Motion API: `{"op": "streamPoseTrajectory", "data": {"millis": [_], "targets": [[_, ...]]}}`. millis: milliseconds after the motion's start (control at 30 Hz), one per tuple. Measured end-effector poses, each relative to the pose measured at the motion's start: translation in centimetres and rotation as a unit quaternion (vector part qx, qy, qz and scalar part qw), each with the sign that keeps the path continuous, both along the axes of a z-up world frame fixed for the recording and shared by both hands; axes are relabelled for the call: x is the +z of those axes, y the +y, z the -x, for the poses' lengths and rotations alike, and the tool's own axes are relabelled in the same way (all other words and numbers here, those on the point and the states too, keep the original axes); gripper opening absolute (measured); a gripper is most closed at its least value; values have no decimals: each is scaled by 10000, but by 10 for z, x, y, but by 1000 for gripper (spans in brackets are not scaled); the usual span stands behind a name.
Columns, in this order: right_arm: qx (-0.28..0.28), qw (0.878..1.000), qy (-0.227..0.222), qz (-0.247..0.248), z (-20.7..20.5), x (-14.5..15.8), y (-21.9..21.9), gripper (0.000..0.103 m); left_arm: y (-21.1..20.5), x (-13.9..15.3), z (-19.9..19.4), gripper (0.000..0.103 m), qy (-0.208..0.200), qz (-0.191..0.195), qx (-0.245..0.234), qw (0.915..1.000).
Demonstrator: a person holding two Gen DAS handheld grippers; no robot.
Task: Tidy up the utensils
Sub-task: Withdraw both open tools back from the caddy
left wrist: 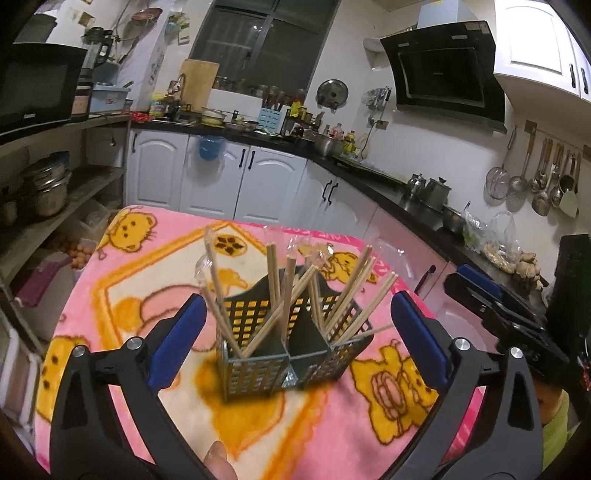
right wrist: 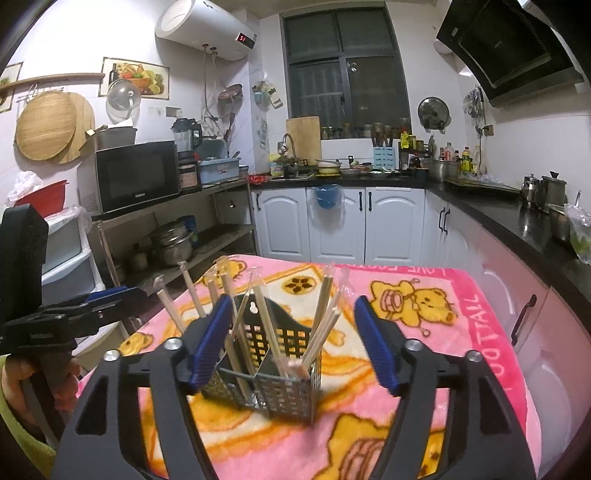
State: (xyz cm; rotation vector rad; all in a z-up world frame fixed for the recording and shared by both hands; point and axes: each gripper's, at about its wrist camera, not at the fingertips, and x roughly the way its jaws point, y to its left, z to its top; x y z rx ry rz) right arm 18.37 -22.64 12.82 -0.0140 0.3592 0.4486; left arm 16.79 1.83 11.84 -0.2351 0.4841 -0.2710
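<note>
Pink blanket [right wrist: 436, 387] under everything, and its border at your 2 o'clock reads "FOOTBALL" and "LOVE" in white. Water heater [right wrist: 207, 29] up at 11 shows a red "51". Your black mesh caddy [right wrist: 280, 384] sits dead centre, chopsticks [right wrist: 325, 332] fanning out of its compartments. Left gripper [left wrist: 295, 332] is spread wide, nothing pinched; right gripper [right wrist: 291, 343] likewise, pads off the caddy.

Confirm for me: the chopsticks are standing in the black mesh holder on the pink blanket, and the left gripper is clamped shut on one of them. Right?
Not quite. The left gripper is open: in the left wrist view its blue pads stand wide on either side of the holder, gripping nothing. The rest holds: the chopsticks stand in the black mesh holder on the pink blanket.
</note>
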Motion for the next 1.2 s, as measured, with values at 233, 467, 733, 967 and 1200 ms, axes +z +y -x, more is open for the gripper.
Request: {"op": "streamPoseTrajectory", "data": {"millis": [233,467,733,967,1200], "targets": [[33,10000,17,34,18,-10,2,85,4,-13,10,92,156,24,114,9998],[102,9995,264,120,28,-32,5,90,4,-33,20,92,358,-12,179,9992],[28,9979,619,210,32,-63,2,93,1,-57,28,92,578,-76,188,9981],[-115,9953,922,290,30,-90,-2,93,2,-82,34,92,718,-94,270,9970],[-431,9953,754,433,39,-105,-5,94,-3,-103,41,92,636,-241,345,9971]]}}
